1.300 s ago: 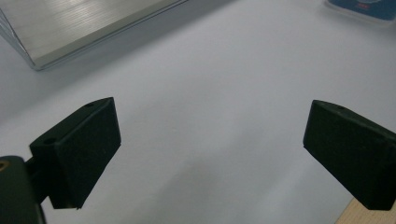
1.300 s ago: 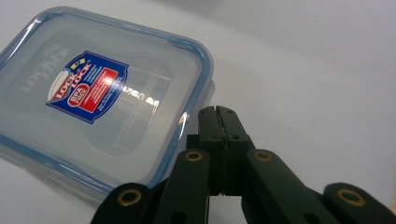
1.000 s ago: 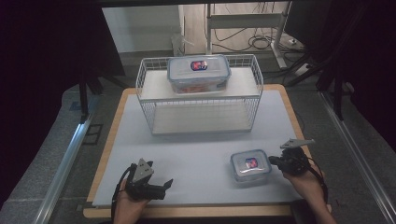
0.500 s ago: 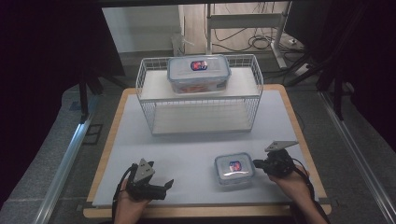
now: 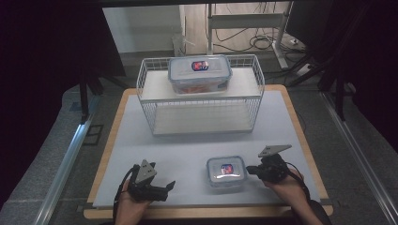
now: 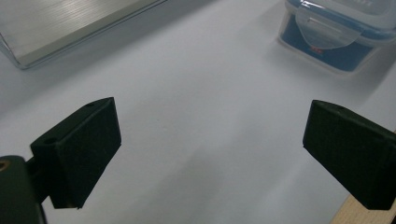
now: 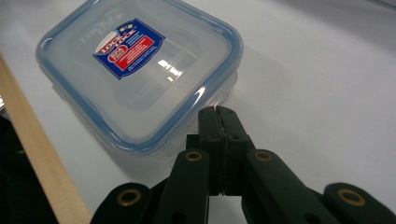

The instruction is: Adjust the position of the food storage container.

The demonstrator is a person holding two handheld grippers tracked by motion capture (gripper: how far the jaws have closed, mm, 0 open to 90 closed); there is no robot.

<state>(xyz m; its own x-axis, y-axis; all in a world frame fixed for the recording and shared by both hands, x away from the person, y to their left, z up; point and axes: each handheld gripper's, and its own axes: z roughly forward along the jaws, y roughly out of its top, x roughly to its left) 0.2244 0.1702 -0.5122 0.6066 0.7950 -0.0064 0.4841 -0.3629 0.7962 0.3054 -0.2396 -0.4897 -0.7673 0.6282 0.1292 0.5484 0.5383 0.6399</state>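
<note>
Since a second ago the small lidded container (image 5: 226, 172) has slid leftward and nearer the table's front edge, with the right gripper (image 5: 251, 169) following at its right side; the left gripper (image 5: 168, 186) has kept its place. The container is nearly square, so no long axis shows; it sits lid-up on the white table mat (image 5: 187, 145), label upward. The right gripper's jaws are pressed together, touching its rim; the left gripper's jaws stand wide apart, empty.

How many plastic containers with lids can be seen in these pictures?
2. A large container stands on the top shelf of the white wire rack. A small container sits on the table near its front edge, beside the right gripper. None seems hidden.
</note>
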